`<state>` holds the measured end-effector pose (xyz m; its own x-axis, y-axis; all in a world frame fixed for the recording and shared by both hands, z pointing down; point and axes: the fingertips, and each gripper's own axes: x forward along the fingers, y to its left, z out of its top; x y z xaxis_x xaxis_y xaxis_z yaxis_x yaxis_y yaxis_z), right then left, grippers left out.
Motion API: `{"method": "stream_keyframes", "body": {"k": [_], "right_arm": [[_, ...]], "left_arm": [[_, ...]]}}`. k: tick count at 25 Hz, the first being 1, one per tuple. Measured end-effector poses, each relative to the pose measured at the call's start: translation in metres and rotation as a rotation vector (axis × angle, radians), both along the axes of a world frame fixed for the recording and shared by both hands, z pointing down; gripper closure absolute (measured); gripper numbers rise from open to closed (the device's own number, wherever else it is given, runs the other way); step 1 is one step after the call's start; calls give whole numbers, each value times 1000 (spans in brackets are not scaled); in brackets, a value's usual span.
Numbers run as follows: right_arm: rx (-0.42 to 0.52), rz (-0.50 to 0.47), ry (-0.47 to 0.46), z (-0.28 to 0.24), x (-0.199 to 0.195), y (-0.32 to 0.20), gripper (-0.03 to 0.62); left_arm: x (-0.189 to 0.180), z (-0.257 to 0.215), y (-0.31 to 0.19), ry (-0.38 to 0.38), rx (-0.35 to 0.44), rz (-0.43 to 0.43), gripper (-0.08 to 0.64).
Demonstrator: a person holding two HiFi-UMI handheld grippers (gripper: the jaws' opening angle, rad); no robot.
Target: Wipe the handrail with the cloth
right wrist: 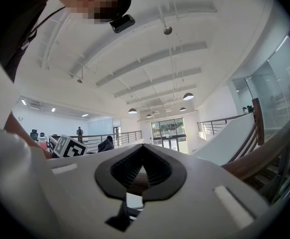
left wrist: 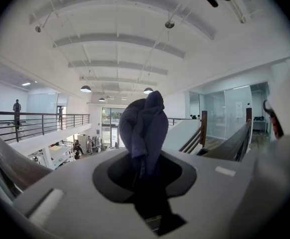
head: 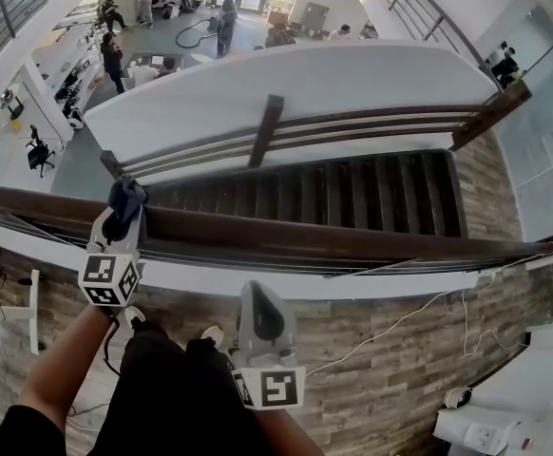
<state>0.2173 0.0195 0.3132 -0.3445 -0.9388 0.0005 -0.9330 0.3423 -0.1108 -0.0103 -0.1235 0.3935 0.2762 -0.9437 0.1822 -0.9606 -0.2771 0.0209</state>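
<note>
A dark brown wooden handrail (head: 352,240) runs across the head view from left to right. My left gripper (head: 124,209) is shut on a bunched dark blue cloth (head: 127,196), and the cloth rests on the rail's left part. In the left gripper view the cloth (left wrist: 144,126) stands up out of the closed jaws and hides the rail under it. My right gripper (head: 257,293) hangs just below the rail near the middle, pointing up at it. Its jaws (right wrist: 142,148) are shut with nothing held; brown wood shows behind them.
Beyond the rail a dark staircase (head: 352,193) drops away, bordered by a second wooden railing (head: 352,126). People (head: 113,60) stand on the floor far below. A white cable (head: 400,321) and a white device (head: 486,430) lie on the wood-pattern floor at my side.
</note>
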Motion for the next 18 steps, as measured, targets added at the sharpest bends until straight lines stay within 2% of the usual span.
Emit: {"method": "stream_keyframes", "body": {"k": [5, 18], "right_arm": [[35, 14, 66, -4, 2, 1, 591], [36, 27, 54, -6, 9, 1, 591]], "left_arm": [[10, 2, -1, 5, 0, 16, 479], [37, 2, 3, 10, 0, 70, 479]]}}
